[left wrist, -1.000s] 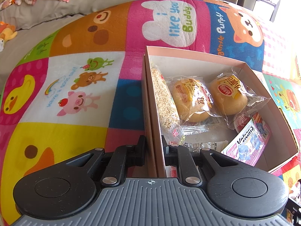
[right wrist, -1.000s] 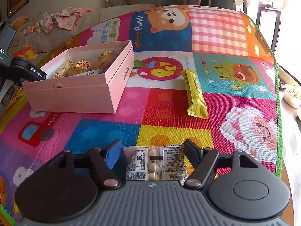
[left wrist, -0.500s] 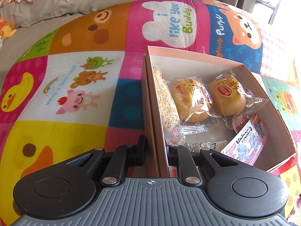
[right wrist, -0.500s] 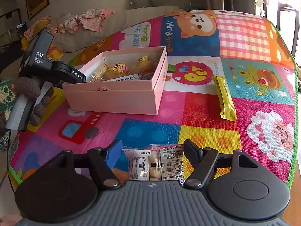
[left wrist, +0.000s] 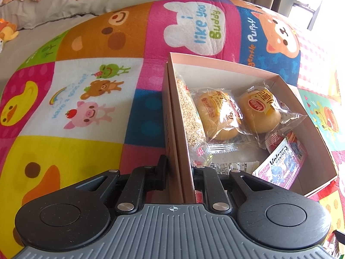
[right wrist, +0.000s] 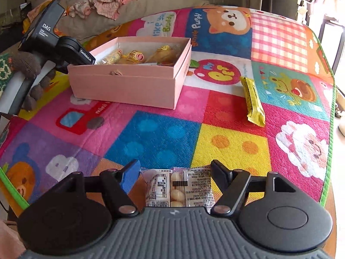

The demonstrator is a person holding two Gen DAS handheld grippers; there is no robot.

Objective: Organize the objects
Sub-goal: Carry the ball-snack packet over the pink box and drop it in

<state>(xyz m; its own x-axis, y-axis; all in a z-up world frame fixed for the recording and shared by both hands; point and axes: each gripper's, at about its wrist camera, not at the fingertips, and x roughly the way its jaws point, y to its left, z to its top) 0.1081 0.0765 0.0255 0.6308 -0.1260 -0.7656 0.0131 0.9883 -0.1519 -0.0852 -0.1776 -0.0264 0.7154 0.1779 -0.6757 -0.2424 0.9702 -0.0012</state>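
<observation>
A pink cardboard box (left wrist: 278, 82) (right wrist: 129, 86) sits on the colourful play mat. It holds a sesame bar (left wrist: 189, 112), two wrapped buns (left wrist: 217, 114) and a Volcano packet (left wrist: 282, 166). My left gripper (left wrist: 179, 168) is shut on the box's left wall. My right gripper (right wrist: 174, 172) is shut on a clear snack packet with white round pieces (right wrist: 179, 187) and holds it above the mat, well short of the box. A yellow snack bar (right wrist: 252, 99) lies on the mat right of the box.
The play mat (right wrist: 172, 133) covers a table with a green edge on the right. A couch with clothes (right wrist: 101, 6) is behind. The left hand-held device (right wrist: 54, 41) shows at the box's left end.
My right gripper has risen and pulled back with the packet, so the box and the left device now sit farther off in its view. The left gripper stays clamped on the box wall.
</observation>
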